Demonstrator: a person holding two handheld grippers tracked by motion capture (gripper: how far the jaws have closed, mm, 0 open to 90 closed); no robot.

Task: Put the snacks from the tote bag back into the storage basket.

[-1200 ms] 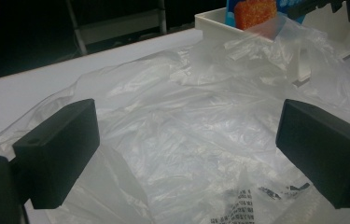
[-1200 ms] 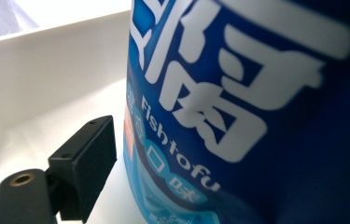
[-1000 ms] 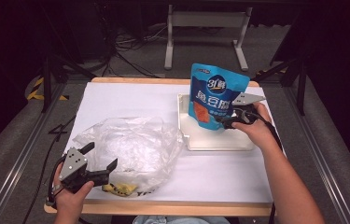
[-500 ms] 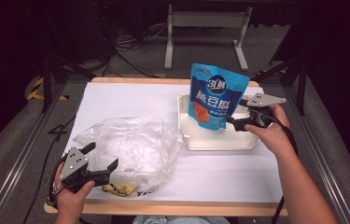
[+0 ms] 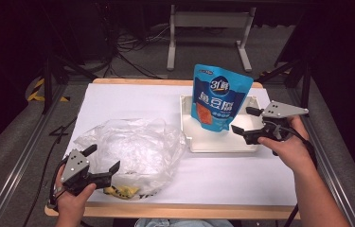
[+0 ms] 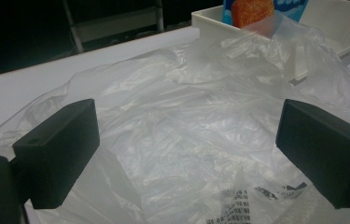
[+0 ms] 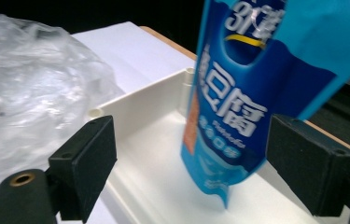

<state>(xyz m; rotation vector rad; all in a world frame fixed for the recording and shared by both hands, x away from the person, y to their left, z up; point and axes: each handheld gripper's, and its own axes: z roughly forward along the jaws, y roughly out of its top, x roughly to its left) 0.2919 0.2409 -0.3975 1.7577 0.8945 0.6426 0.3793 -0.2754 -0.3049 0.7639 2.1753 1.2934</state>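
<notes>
A blue snack pouch (image 5: 220,104) stands upright in the white tray (image 5: 213,147) at the right of the table. My right gripper (image 5: 241,120) hovers open just right of the pouch, jaws apart and clear of it. In the right gripper view the pouch (image 7: 238,107) rises in the tray (image 7: 149,102) beyond the spread jaws of the right gripper (image 7: 191,158). A crumpled clear plastic bag (image 5: 128,146) lies at the front left. My left gripper (image 5: 104,158) rests open at its near edge. In the left gripper view the bag (image 6: 186,107) spreads beyond the left gripper (image 6: 186,154).
White paper covers the table (image 5: 132,99). Something yellow (image 5: 120,191) pokes out under the bag's front edge. Black frame rails (image 5: 28,146) run along both sides of the table. A metal stand (image 5: 208,21) is on the floor behind it.
My right gripper has drawn back to the right and risen, away from the pouch, which stays upright in the tray. The left gripper and the bag have not moved.
</notes>
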